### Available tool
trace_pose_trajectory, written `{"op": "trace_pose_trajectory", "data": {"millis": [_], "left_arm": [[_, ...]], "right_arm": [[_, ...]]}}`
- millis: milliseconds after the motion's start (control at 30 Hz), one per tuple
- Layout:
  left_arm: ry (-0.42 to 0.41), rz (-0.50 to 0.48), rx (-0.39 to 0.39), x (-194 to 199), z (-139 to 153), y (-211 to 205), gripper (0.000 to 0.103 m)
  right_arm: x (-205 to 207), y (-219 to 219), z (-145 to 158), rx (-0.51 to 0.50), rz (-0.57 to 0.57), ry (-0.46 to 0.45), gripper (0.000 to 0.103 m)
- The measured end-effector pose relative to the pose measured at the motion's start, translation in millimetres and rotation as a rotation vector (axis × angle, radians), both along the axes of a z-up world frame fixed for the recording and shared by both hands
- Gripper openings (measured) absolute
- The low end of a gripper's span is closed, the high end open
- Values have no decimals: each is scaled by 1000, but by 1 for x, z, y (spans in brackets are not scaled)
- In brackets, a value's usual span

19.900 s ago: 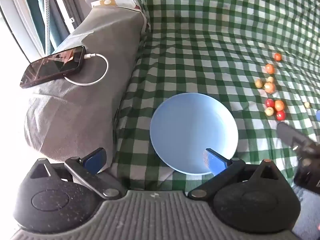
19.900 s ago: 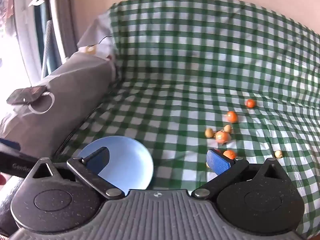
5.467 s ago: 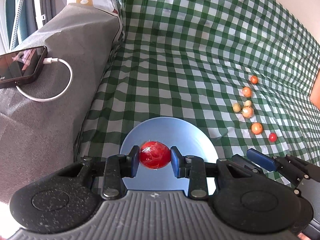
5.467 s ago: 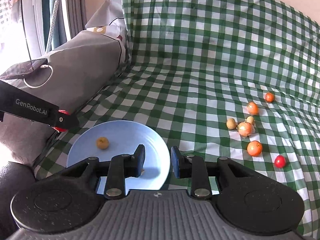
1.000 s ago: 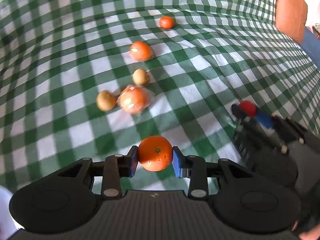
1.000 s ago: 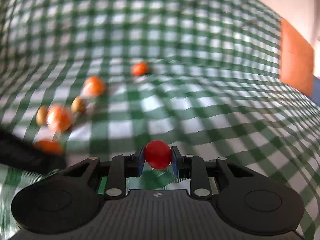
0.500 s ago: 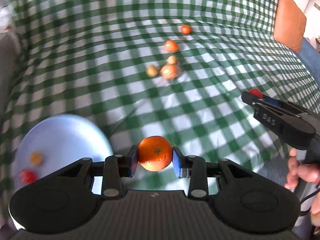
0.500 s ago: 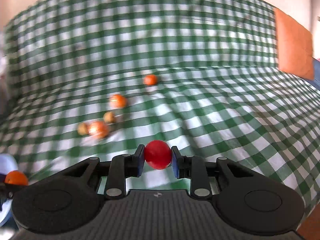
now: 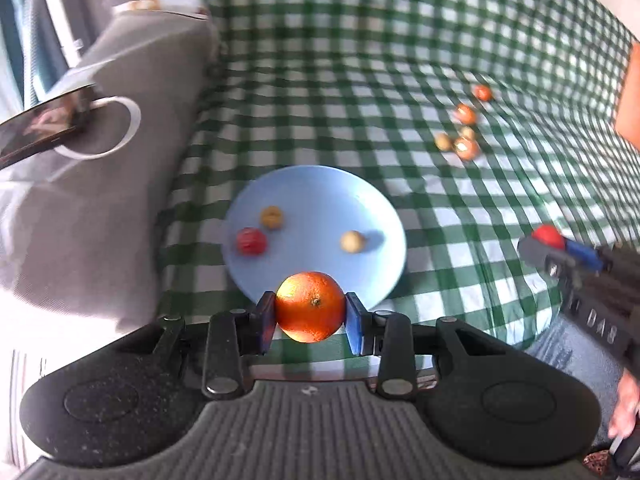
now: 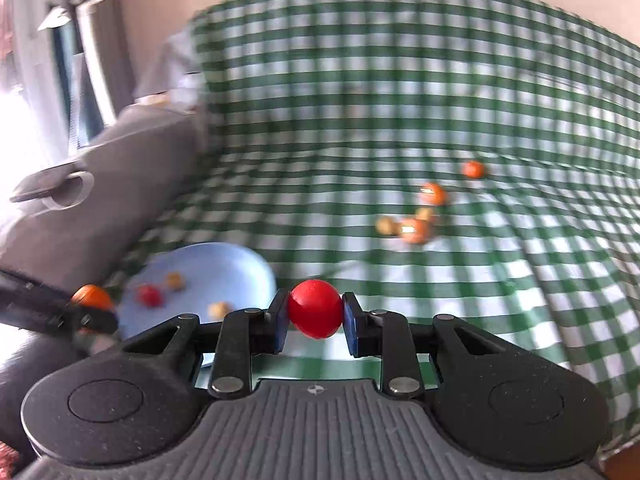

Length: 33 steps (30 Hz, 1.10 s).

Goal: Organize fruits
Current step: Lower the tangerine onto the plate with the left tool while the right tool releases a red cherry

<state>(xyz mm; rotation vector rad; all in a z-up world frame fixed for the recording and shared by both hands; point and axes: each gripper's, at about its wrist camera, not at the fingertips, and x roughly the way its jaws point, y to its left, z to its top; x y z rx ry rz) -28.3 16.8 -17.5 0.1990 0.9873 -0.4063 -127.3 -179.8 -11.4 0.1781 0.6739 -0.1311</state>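
A sofa draped in a green-and-white checked cloth [image 9: 320, 60] filled both views, with a grey armrest [image 9: 100, 160] at its left carrying a phone [image 9: 36, 132] on a white cable. The blue plate [image 9: 320, 192] lay on the seat beside that armrest and held three small fruits: one red [image 9: 251, 241] and two tan.

Half a second earlier the plate sat at the lower-left edge of the left wrist view; here it lay directly ahead of the left hand-held gripper [image 9: 310, 316], which was clamped on an orange [image 9: 310, 306] poised at the plate's near rim (height above it cannot be told). The carry thus appeared nearly complete, with release the likely next step. The right hand-held gripper [image 10: 315, 318], also swung toward the plate since then, was closed on a small red fruit [image 10: 315, 309] to the right of the plate rim.

The orange was near-spherical, with no marked long axis; its stem scar faced the camera. Five fruits [image 9: 464, 136] lay loose on the cloth, well apart from the plate.
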Motion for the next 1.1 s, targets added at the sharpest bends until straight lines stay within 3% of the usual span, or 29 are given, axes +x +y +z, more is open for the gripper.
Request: {"op": "trace_pose_trajectory", "data": {"millis": [333,800,1100], "left_arm": [[-26,68,-38,-1,11,35,40],[-17,90,-17,27,-3,29,40],[11,82,11,62,-22,12,40]], "right_arm": [[5,49,11,-39,103,17,29],[37,58,-2,-35,138,51,29],[70,59,-24,-36,177,85,29]]}}
